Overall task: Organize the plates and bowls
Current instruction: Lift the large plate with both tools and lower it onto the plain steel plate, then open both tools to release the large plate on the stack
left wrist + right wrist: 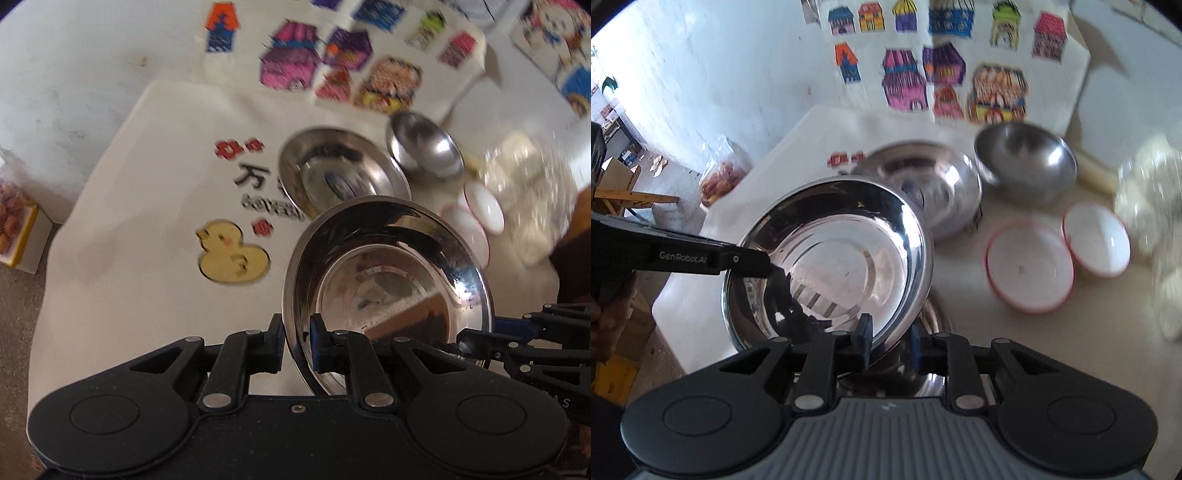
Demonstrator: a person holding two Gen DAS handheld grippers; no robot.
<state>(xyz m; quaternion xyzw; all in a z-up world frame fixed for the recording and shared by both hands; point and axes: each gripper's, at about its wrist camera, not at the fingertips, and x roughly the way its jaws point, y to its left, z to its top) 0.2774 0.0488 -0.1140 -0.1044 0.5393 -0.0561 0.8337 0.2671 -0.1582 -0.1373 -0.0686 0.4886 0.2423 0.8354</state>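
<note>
- Steel plate (388, 280), a deep shiny dish, hangs above the desk (155, 258), carried by its rim on two sides, which I judge keeps it level for stacking.
- Left gripper (297, 343) has its jaws clenched on the near rim, one pad inside and one outside.
- Right gripper (888, 343) straddles the opposite rim; its jaws look slightly slack, and whether both pads press I cannot tell.
- Beyond it sit a second steel plate (923, 188) and a steel bowl (1027, 162), probably the pile to join.
- Two white bowls (1030, 266) with red rims lie just beside each other, to the right.
- Blur hides a pale bagged bundle (1148, 206); the plate's underside and landing spot are unseen.
</note>
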